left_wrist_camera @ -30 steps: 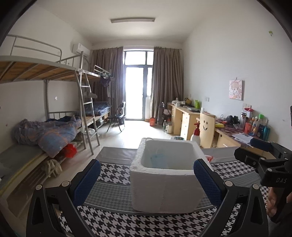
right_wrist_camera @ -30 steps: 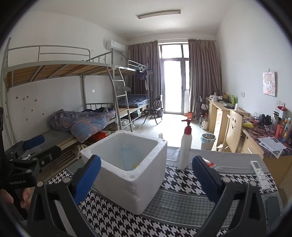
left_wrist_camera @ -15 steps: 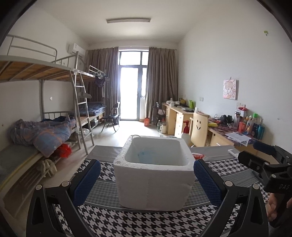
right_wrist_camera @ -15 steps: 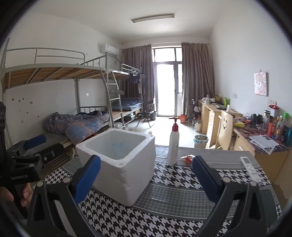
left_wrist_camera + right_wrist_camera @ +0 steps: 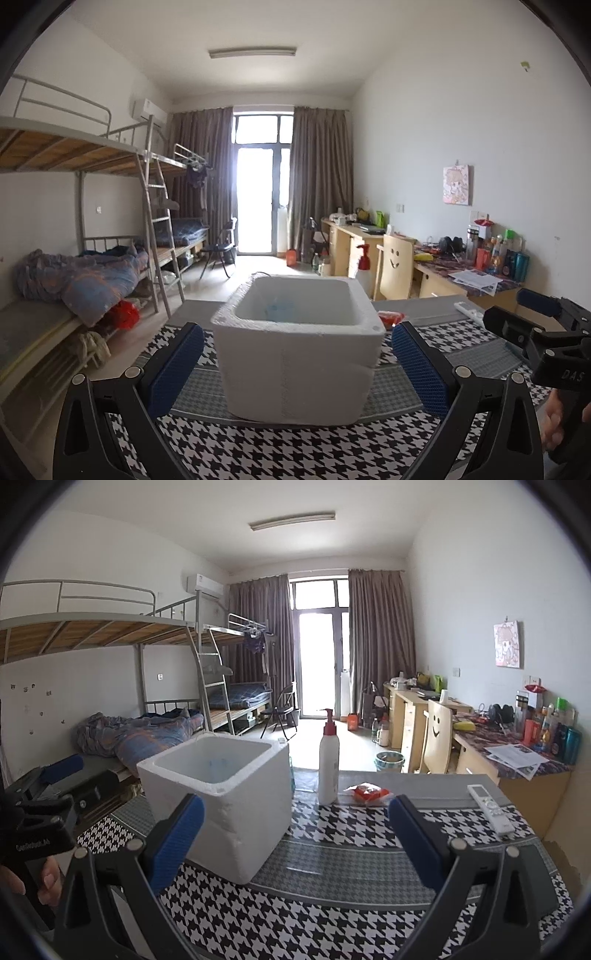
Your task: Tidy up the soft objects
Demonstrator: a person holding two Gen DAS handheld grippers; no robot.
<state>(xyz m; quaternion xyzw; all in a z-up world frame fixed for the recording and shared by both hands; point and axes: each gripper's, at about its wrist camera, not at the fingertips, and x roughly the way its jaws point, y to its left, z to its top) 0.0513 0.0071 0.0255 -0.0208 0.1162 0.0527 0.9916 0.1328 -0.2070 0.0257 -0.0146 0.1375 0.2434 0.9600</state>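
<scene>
Between the spread blue-padded fingers of the left gripper, empty like the open right gripper, stands the white foam box on the houndstooth tablecloth. Beyond, a crinkly red packet lies beside the tall white pump bottle; reaching carelessly could topple that bottle.

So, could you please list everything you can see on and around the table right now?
foam box: one, white, open top, on the left of the table
pump bottle: one, white with red pump, upright beside the box
snack packet: one, red, lying right of the bottle
remote control: one, white, near the table's right edge
tablecloth: one, black-and-white houndstooth with grey bands
bunk beds: metal, along the left wall
desks: wooden, cluttered, along the right wall
left gripper: blue pads, open, either side of the box
right gripper: blue pads, open, empty
</scene>
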